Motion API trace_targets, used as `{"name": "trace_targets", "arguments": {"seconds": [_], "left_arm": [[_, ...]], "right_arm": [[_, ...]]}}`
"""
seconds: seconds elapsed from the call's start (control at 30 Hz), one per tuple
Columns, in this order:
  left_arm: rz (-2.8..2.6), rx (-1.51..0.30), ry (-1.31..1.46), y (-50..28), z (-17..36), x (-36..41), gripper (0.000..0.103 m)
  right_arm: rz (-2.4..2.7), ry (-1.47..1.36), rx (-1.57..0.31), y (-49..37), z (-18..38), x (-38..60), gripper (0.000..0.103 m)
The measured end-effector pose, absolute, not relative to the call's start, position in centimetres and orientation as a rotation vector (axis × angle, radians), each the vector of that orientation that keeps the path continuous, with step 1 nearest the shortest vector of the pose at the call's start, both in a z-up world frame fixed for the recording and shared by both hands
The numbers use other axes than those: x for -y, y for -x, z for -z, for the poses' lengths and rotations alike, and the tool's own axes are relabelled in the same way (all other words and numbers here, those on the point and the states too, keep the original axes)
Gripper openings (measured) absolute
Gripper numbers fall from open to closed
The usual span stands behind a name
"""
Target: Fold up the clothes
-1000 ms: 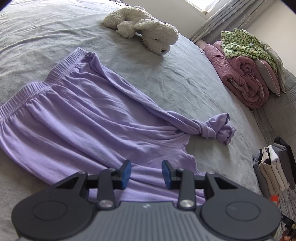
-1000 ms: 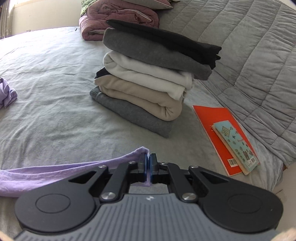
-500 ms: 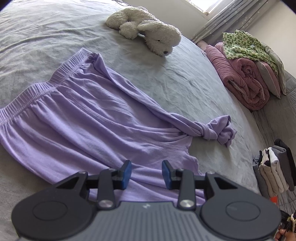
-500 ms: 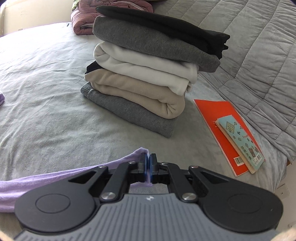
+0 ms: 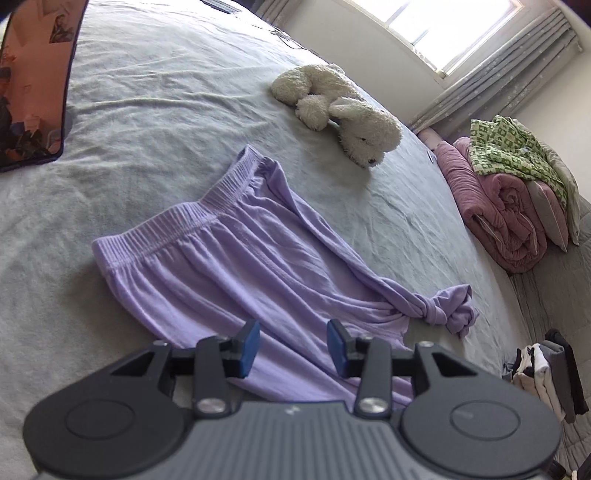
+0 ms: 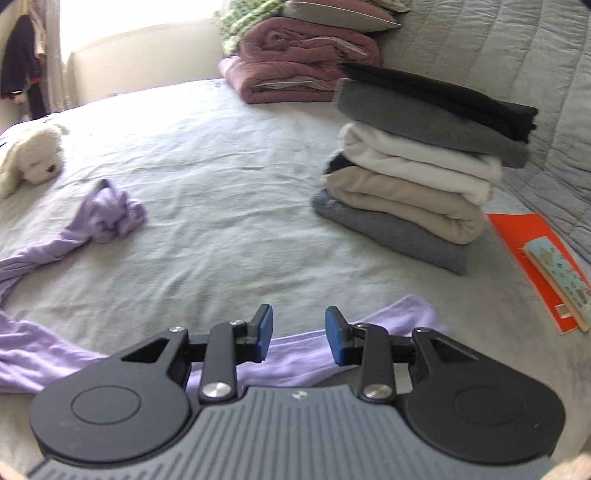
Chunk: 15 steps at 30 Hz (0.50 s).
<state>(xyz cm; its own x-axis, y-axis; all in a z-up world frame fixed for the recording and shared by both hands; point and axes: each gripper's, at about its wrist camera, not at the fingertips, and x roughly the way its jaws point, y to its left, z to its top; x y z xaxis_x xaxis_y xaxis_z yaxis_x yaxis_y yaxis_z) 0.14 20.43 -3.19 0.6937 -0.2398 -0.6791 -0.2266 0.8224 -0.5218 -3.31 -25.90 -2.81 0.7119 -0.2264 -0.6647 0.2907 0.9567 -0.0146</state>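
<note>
my right gripper (image 6: 298,334) opening over a loose lilac pant leg, gripping nothing, my left gripper (image 5: 292,346) opening, empty above the lilac pants (image 5: 236,266), spread flat on the grey bed (image 5: 166,110), wrinkled, far leg knotted, waistband farthest

Bare sheet (image 6: 229,206) between knotted leg (image 6: 110,214) and, seemingly near, folded stack (image 6: 413,177).

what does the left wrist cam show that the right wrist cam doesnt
Only the left wrist view shows the lilac pants' waistband, the window and the left claw, opening above the fabric. Only the right wrist view shows the orange book and the right claw, opening with nothing between its pads. Both show the lilac pants, plush dog, folded stack and pink quilt.
</note>
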Motion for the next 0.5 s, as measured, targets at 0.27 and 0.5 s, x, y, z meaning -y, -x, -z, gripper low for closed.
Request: {"name": "trace_targets", "arguments": {"seconds": [0.27, 0.5], "left_arm": [[-0.198, -0.739, 0.625, 2.1, 2.5, -25.9, 0.04], [-0.235, -0.756, 0.664, 2.4, 4.0, -28.2, 0.033]], "right_arm": [[-0.223, 0.04, -0.759, 2.1, 3.2, 13.3, 0.036], [-0.539, 0.204, -0.724, 3.7, 4.0, 6.7, 0.036]]}}
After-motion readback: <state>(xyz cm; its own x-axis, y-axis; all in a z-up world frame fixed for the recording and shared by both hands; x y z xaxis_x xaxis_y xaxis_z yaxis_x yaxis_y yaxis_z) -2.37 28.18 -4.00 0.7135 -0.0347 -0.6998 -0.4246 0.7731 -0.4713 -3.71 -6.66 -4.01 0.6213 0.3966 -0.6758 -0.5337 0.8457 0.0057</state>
